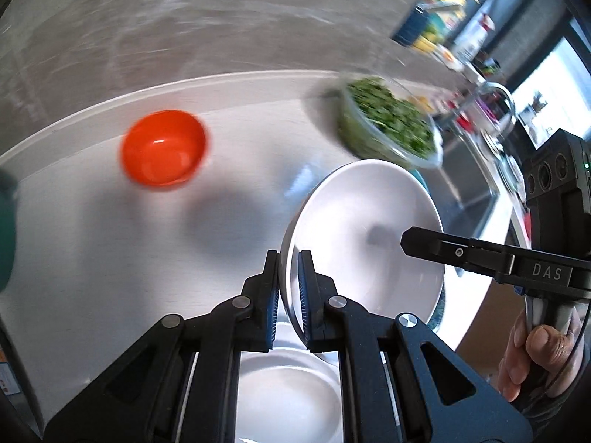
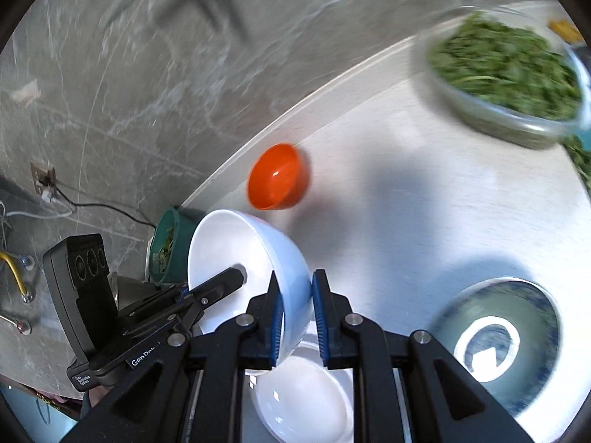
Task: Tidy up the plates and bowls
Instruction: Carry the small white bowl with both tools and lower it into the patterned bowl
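Note:
A white bowl is held tilted above the counter by both grippers on opposite rims. My left gripper is shut on its near rim; the right gripper's finger reaches in from the right. In the right wrist view my right gripper is shut on the same bowl, with the left gripper on its far side. Another white bowl sits below it and also shows in the right wrist view. An orange bowl stands farther back.
A clear bowl of chopped greens stands at the back right. A blue-patterned bowl sits to the right. A green bowl with scraps is at the left edge. A sink lies beyond the counter's right end.

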Available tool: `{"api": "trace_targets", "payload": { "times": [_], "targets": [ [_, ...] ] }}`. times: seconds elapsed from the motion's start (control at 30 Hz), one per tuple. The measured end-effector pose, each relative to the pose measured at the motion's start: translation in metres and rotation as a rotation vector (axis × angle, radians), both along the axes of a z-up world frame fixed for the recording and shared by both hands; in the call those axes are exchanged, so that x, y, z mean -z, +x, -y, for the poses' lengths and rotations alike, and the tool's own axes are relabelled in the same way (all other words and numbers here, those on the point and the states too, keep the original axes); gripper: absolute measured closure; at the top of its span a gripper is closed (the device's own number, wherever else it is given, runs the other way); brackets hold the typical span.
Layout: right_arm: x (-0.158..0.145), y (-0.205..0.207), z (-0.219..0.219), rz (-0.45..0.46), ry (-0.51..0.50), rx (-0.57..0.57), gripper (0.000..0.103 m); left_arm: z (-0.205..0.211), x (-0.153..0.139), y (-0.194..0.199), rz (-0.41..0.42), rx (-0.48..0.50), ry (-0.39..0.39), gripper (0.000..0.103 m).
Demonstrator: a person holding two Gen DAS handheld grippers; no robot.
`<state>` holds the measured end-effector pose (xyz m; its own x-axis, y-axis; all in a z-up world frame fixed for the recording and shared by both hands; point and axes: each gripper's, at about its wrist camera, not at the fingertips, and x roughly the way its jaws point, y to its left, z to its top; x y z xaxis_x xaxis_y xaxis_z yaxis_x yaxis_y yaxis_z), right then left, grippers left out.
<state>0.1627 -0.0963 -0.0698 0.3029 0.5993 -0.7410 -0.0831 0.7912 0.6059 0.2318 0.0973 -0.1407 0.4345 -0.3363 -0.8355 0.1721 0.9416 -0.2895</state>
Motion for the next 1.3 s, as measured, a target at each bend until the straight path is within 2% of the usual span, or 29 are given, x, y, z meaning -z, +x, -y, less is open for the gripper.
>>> {"api": "trace_targets", "payload": {
  "times": [0.2, 0.47, 0.77, 1.0, 1.3],
  "targets": [
    [0.004, -0.025, 0.060, 0.000, -0.001, 0.074, 0.084, 0.076, 0.008, -0.005, -0.020, 0.078, 0.019, 0.094],
    [0.021, -0.055, 0.120, -0.033, -0.014, 0.132, 0.082, 0.141, 0.039, -0.018, -0.085, 0.142, 0.040, 0.094],
    [0.069, -0.074, 0.156, -0.126, -0.028, 0.149, 0.082, 0.168, 0.100, -0.024, -0.181, 0.154, 0.076, 0.094],
    [0.093, -0.071, 0.159, -0.172, -0.052, 0.133, 0.082, 0.180, 0.122, -0.020, -0.189, 0.148, 0.121, 0.094],
    [0.096, -0.065, 0.153, -0.156, -0.129, 0.102, 0.082, 0.192, 0.135, -0.022, -0.185, 0.141, 0.151, 0.092]
  ]
}}
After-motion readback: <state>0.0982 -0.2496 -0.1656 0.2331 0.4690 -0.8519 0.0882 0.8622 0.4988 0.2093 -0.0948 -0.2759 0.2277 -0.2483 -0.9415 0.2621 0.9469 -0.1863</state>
